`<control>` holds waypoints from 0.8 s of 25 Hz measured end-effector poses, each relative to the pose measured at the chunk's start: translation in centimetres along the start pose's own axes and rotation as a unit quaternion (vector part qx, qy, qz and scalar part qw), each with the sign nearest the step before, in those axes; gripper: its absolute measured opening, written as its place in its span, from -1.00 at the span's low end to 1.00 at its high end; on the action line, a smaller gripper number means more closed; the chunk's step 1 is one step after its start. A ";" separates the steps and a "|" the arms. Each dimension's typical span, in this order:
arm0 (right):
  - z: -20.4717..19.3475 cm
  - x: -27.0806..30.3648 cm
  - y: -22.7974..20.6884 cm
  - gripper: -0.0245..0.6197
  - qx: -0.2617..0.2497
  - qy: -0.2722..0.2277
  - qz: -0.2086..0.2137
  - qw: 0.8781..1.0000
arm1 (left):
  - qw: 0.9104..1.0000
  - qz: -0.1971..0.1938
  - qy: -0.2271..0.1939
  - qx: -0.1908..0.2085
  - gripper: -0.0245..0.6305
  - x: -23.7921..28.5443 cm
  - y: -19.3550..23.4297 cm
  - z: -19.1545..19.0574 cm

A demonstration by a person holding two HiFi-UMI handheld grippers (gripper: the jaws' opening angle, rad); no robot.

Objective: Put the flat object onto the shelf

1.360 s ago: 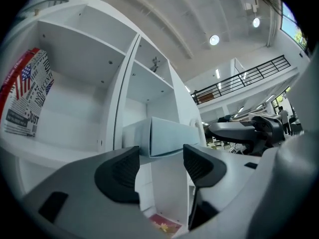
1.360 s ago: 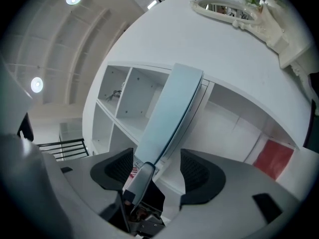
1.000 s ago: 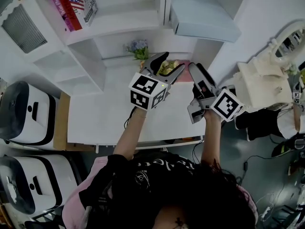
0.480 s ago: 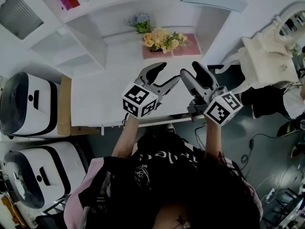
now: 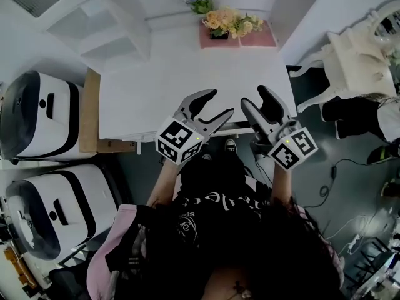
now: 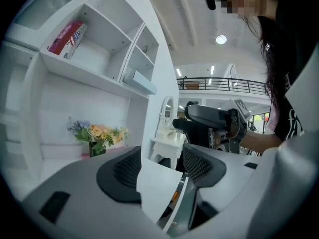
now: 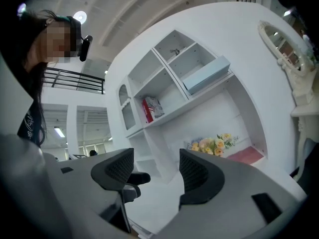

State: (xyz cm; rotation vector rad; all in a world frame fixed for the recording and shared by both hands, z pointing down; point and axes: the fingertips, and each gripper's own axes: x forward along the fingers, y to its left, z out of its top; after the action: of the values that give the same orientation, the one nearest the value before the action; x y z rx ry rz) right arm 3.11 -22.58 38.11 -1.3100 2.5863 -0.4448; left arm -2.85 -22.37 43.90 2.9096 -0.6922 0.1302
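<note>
A pale blue flat box (image 6: 139, 81) lies on an upper shelf of the white unit, also seen in the right gripper view as the flat box (image 7: 207, 75). No gripper touches it. My left gripper (image 5: 219, 103) hovers over the near edge of the white desk (image 5: 162, 80), open and empty. Its jaws (image 6: 160, 166) stand apart with only the desk corner between them. Just to its right, my right gripper (image 5: 254, 96) is also open with nothing held. In its own view the right gripper (image 7: 152, 171) points at the shelf unit from well back.
A vase of flowers (image 5: 231, 22) stands on a pink mat (image 5: 256, 39) at the back of the desk. A red book (image 6: 67, 38) leans on a higher shelf. An ornate white chair (image 5: 359, 55) is to the right, and white machines (image 5: 37, 124) to the left.
Both grippers have drawn back from the shelves toward the desk's near edge, still open. The shelf unit has slid up out of the head view.
</note>
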 end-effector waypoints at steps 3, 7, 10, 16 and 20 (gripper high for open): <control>-2.2 -1.2 1.6 0.05 0.003 0.013 -0.025 1.000 | 1.000 -0.011 0.010 -0.005 -0.09 -2.4 -1.1 -1.5; -3.4 -2.8 3.2 -0.19 -0.007 0.013 -0.051 0.999 | 0.999 -0.032 0.008 -0.019 -0.09 -3.9 -2.7 -2.5; -3.2 -3.9 4.2 -0.47 -0.013 0.005 -0.058 0.998 | 0.999 -0.044 0.003 -0.019 -0.09 -4.2 -4.2 -2.4; -2.9 -5.0 4.9 -0.63 -0.034 0.010 -0.059 0.998 | 0.998 -0.054 -0.008 -0.016 -0.10 -4.3 -6.3 -1.7; -2.3 -6.3 4.9 -0.68 -0.043 0.012 -0.054 0.998 | 0.998 -0.053 -0.018 -0.020 -0.12 -4.0 -7.6 -1.0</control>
State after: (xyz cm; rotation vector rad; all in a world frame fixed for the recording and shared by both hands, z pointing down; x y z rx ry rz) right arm 2.41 -14.34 38.79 -1.4865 2.5901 -0.3748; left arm -3.04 -13.72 43.45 2.9084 -0.5387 0.0509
